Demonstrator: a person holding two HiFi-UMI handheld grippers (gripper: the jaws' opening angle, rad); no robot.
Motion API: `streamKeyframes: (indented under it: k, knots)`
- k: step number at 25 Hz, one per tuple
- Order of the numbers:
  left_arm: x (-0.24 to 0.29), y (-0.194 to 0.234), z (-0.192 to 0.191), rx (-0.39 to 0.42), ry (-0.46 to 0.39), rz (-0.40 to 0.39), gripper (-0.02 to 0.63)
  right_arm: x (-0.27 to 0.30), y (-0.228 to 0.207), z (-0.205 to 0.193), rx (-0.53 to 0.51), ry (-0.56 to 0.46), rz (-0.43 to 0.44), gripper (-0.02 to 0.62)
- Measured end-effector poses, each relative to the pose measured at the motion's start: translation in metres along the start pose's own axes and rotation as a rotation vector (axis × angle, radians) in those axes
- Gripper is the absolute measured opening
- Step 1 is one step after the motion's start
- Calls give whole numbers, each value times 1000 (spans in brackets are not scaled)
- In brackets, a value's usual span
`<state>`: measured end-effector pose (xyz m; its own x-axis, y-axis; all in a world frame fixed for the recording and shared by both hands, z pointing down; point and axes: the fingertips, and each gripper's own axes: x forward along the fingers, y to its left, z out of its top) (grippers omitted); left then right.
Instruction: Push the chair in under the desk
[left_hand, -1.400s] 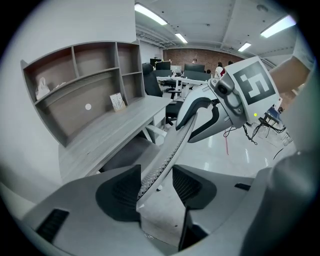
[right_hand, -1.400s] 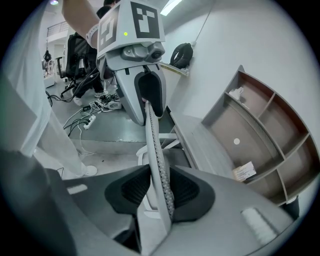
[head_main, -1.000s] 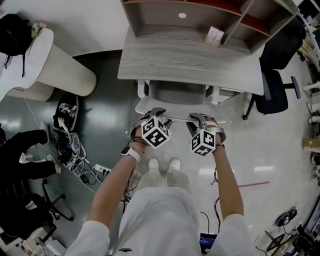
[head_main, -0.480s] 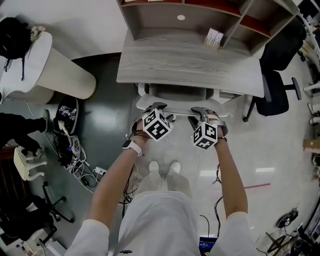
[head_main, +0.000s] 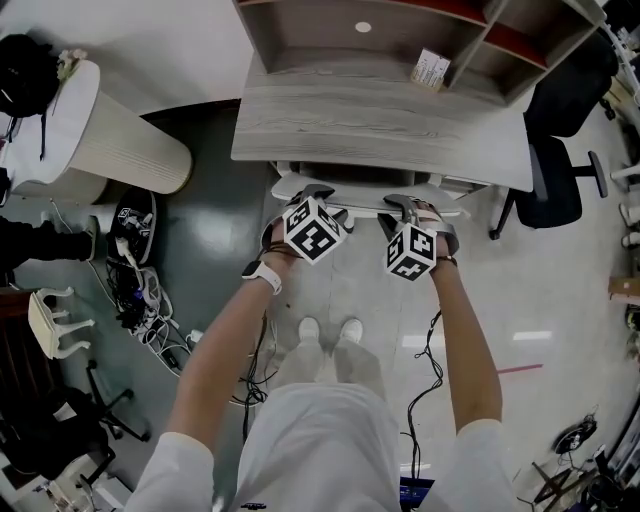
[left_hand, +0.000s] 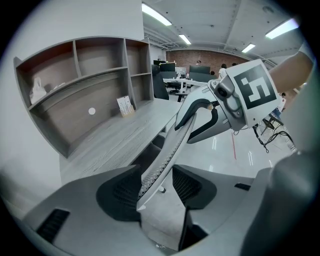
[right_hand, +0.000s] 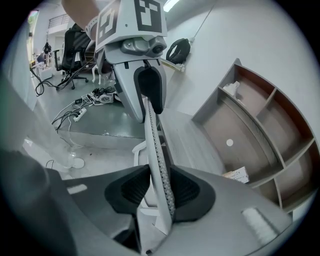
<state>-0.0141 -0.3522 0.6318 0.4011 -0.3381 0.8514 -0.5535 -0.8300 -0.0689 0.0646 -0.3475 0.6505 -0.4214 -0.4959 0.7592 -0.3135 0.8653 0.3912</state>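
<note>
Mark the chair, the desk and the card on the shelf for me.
chair (left_hand: 157, 165): left gripper view, top edge of its backrest.
desk (head_main: 380, 125): head view, bare wood-grain top.
card (head_main: 430, 70): head view, middle of its face.

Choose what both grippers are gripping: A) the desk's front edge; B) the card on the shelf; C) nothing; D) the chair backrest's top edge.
D: the chair backrest runs between the jaws of the left gripper and the right gripper, which are closed on it.

Lighting: bright, even, from ceiling strip lights (left_hand: 156, 14); glare patches on glossy floor (head_main: 528, 337); heavy fisheye bending, dark vignetted corners.
</note>
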Motion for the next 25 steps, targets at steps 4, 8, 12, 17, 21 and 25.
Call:
streamKeyframes:
  k: [4,8,12,17,21,25]
  knots:
    - [0,7,1,6,4,-7,198,4,-3,3,-11,-1,0,133]
    - [1,7,0,11,-6,1,198,5,-3,3,-21,-3,-11,132]
    - [0,5,-1,7,-8,-1,198,5,-3,2,-8,8,-48,143]
    - [1,6,0,13,-9,8,198,9,-5,0,-34,44,-112,156]
    - [-5,7,-1,62,-14,37,193,1,-2,8,32,2,-103,163]
    - [-18,6,0,65,-70,75,175,-16,-2,18,35,-38,-144,161]
